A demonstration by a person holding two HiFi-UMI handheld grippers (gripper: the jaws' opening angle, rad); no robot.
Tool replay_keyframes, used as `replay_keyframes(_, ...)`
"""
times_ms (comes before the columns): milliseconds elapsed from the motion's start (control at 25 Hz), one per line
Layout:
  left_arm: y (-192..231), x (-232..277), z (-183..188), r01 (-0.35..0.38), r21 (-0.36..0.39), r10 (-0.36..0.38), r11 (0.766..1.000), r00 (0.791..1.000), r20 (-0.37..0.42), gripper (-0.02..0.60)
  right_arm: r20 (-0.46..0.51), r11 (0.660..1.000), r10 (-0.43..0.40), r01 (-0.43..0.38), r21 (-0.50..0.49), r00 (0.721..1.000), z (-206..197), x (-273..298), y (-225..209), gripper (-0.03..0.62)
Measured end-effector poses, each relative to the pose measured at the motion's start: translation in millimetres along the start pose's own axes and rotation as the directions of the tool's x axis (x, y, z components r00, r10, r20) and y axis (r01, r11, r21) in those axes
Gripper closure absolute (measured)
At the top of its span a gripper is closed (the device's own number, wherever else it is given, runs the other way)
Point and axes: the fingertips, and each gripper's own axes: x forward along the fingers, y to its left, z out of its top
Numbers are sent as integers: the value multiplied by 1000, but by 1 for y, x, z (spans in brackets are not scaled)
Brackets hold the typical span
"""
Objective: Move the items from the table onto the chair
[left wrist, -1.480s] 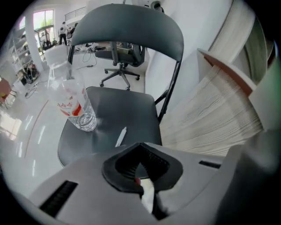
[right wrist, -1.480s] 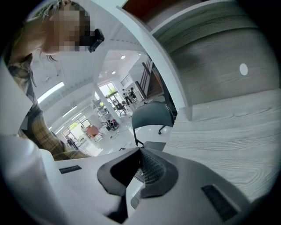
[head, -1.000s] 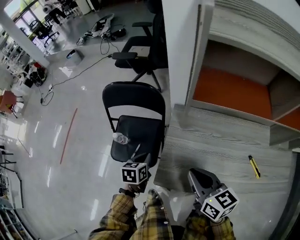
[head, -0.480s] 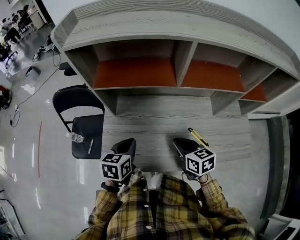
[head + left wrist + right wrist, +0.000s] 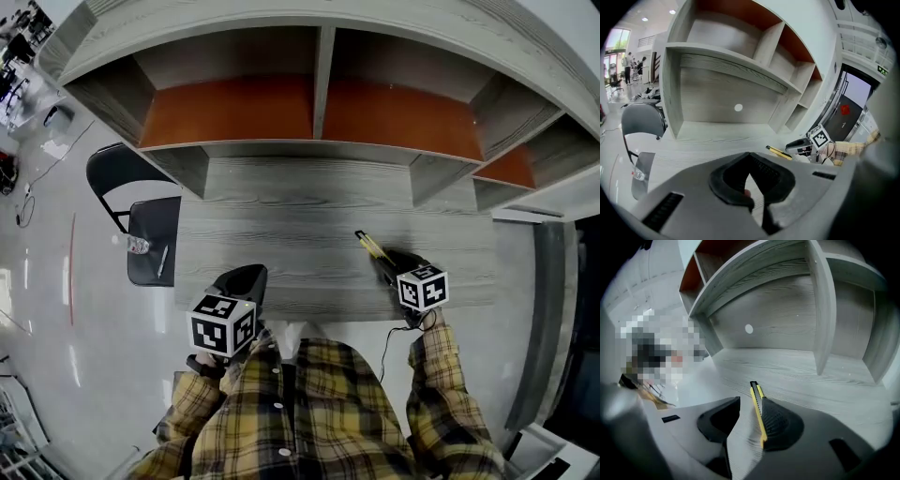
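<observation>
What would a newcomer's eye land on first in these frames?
First, the yellow knife on the grey table. It lies between the jaws of the right gripper, which have just been opening and do not clamp it. Next come the orange-backed shelves above the table, and the black chair at its left end, with a bottle and what looks like a pen already on the seat.

Grey wood-grain shelving point(image 5: 321, 84) with orange back panels rises beside a glossy floor point(image 5: 37, 309) bearing a red line point(image 5: 71, 272).
</observation>
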Motion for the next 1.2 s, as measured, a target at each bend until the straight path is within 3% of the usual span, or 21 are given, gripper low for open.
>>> replay_keyframes(200,-1,-1,-3,-27,-13,27,1000,1000,-11,578,-132,982,-25,0,-186,991,-25,17,-13,439)
replay_keyframes(520,1,-10,-2,-61,-35,61,998,998,7,578,-204,973,-30,-18,-231,978,-41,37,-19,434)
replay_keyframes(760,2,-16,-8,-77,-59,78,995,997,19,578,-201,960,-96,37,-278,975,-43,38,-28,465)
replay_keyframes(1200,17,-39,-20,-106,-119,112,987,993,48,578,-139,993,-50,35,-112,989,-36,32,-12,468)
